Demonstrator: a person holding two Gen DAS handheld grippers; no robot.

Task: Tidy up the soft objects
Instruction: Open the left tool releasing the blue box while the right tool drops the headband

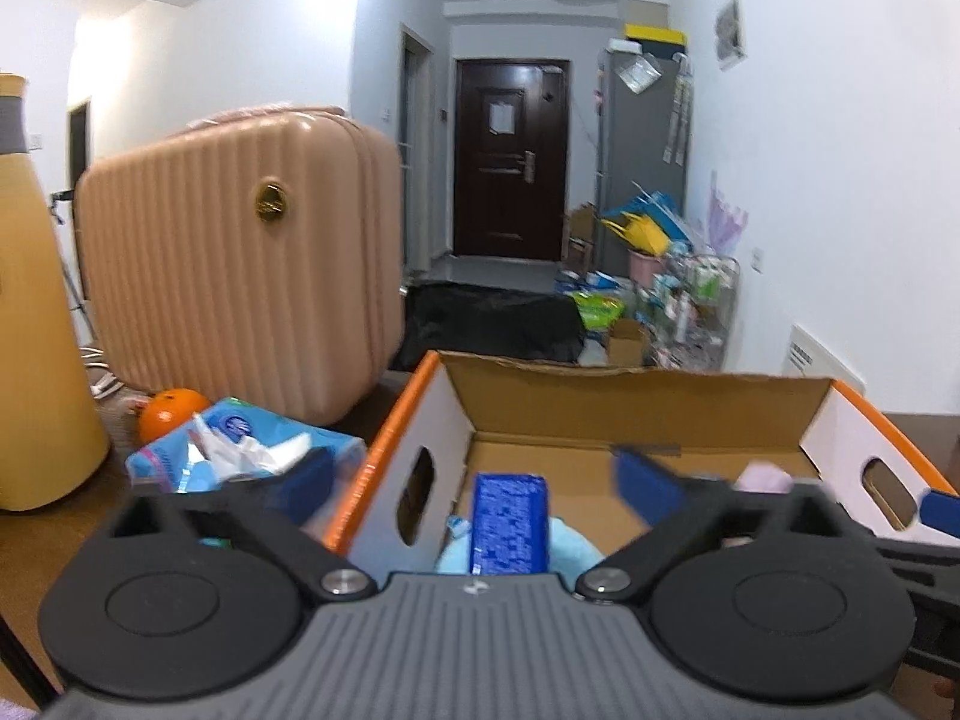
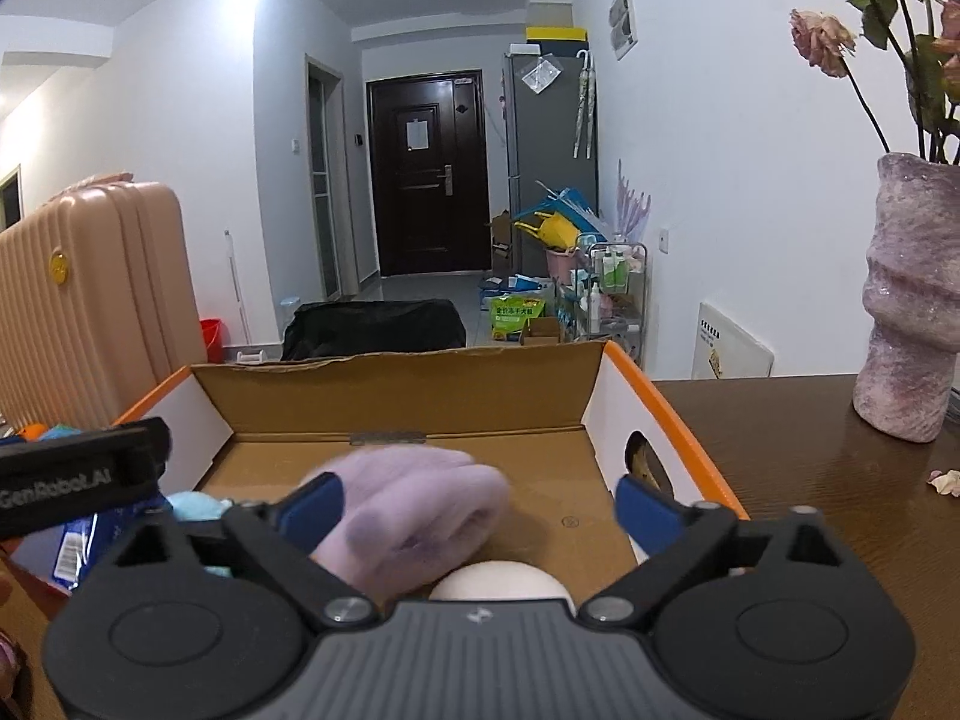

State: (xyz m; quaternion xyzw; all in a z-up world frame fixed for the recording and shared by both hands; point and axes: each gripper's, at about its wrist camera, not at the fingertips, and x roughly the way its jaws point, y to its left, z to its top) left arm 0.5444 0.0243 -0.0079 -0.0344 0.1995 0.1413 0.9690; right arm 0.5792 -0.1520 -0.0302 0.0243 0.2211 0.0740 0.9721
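An open cardboard box with orange rim stands on the wooden table. Inside lie a blue packet on a light blue plush, a fuzzy lilac soft item and a cream round soft item. My left gripper is open and empty, straddling the box's left wall. My right gripper is open over the box; the lilac item lies between its fingers, blurred, its contact unclear. A blue tissue pack lies left of the box.
A pink ribbed suitcase stands at the left behind the tissue pack, with an orange and a yellow bottle beside it. A lilac vase with dried flowers stands at the right on the table.
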